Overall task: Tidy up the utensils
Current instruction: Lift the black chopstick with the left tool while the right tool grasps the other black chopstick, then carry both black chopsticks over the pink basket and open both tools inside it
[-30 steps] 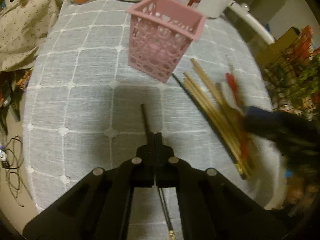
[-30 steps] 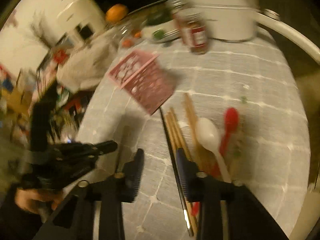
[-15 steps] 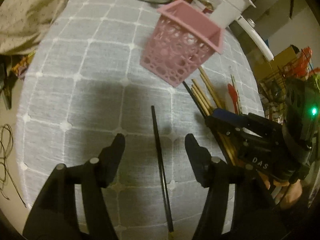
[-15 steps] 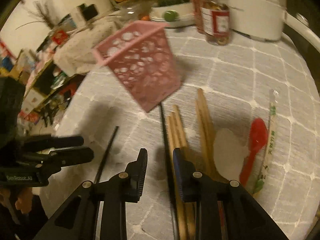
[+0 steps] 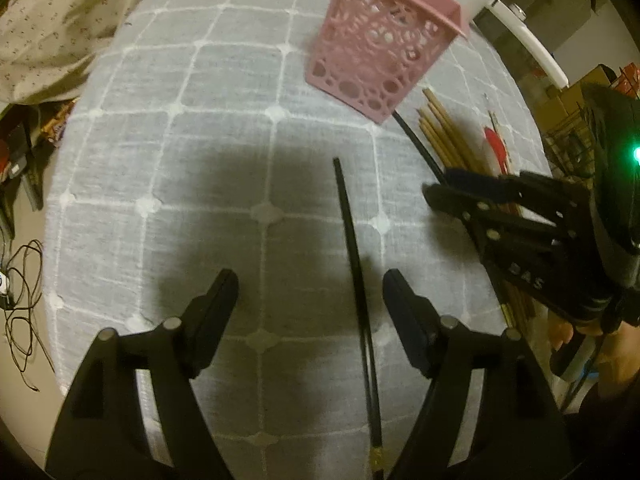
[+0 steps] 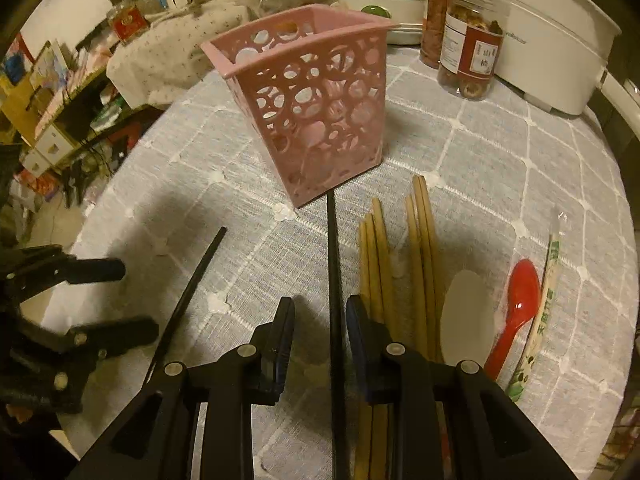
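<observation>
A pink perforated basket (image 6: 312, 100) stands upright on the grey checked tablecloth (image 6: 480, 152); it also shows in the left wrist view (image 5: 380, 40). My left gripper (image 5: 310, 298) is open and empty, with a black chopstick (image 5: 354, 256) lying on the cloth between its fingers. My right gripper (image 6: 320, 320) is open, low over a second black chopstick (image 6: 334, 280) that runs between its fingers toward the basket. Several wooden chopsticks (image 6: 400, 264), a white spoon (image 6: 464, 320), a red spoon (image 6: 516, 312) and a wrapped chopstick pair (image 6: 544, 304) lie to the right.
Two jars (image 6: 468, 52), a white cooker (image 6: 556, 40) and a white dish (image 6: 384, 8) stand behind the basket. A patterned cloth (image 5: 52, 20) lies at the table's left edge. The right gripper's body (image 5: 540, 236) shows in the left wrist view.
My left gripper opened and let go of the black chopstick, which now lies on the cloth. My right gripper moved in over the other black chopstick.
</observation>
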A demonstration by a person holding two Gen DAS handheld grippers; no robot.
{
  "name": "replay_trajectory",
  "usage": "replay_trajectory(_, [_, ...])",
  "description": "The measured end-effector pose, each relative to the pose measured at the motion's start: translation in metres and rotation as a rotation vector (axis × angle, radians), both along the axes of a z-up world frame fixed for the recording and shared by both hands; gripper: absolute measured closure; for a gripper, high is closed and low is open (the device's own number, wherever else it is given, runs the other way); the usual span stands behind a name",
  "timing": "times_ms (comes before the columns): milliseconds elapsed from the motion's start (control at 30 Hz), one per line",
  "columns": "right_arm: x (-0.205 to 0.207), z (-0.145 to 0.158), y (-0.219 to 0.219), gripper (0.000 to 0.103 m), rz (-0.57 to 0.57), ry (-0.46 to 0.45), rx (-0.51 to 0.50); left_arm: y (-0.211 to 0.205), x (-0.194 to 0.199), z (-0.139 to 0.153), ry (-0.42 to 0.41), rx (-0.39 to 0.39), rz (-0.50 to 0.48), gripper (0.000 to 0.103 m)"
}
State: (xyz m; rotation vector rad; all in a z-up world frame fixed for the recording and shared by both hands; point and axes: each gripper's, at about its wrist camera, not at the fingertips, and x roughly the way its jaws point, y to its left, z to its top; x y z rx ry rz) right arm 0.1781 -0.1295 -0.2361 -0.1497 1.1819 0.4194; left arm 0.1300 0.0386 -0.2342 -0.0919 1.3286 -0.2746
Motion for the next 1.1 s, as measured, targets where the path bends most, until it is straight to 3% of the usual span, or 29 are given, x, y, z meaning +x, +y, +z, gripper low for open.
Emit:
replay_trajectory(67, [0.0, 0.0, 0.006, 0.09, -0.025, 0.002, -0.062, -0.004, -0.001, -0.001, 0.017, -0.02, -0.007, 0.039])
replay_trajectory(200, [-0.005, 0.0, 0.005, 0.096, -0.076, 0.058, -0.085, -0.011, 0.001, -0.002, 0.029, -0.034, -0.049, 0.062])
replay_trajectory(433, [-0.027, -0.001, -0.018, 0.097, -0.16, 0.225, -0.03, -0.026, 0.009, -0.004, 0.042, -0.008, -0.075, 0.067])
replay_trajectory(567, [-0.03, -0.002, -0.018, 0.093, -0.177, 0.227, -0.064, -0.036, 0.012, -0.004, 0.042, 0.05, -0.087, 0.07])
replay_trajectory(633, [-0.025, -0.003, -0.013, 0.089, -0.191, 0.219, -0.071, -0.043, 0.015, -0.005, 0.025, 0.088, -0.091, 0.078])
replay_trajectory(700, [-0.022, -0.003, -0.006, 0.09, -0.183, 0.203, -0.095, -0.048, 0.018, -0.006, -0.003, 0.124, -0.088, 0.093])
replay_trajectory(800, [-0.021, -0.003, 0.0, 0.095, -0.157, 0.165, -0.124, -0.053, 0.018, -0.006, -0.044, 0.135, -0.094, 0.096])
replay_trajectory(933, [-0.025, 0.003, 0.012, 0.098, -0.156, 0.088, -0.082, -0.04, 0.014, 0.001, -0.075, 0.053, -0.067, 0.097])
replay_trajectory(1100, [-0.05, 0.04, 0.013, 0.098, -0.14, -0.058, 0.006, -0.033, -0.001, 0.038, -0.206, 0.005, -0.082, 0.097])
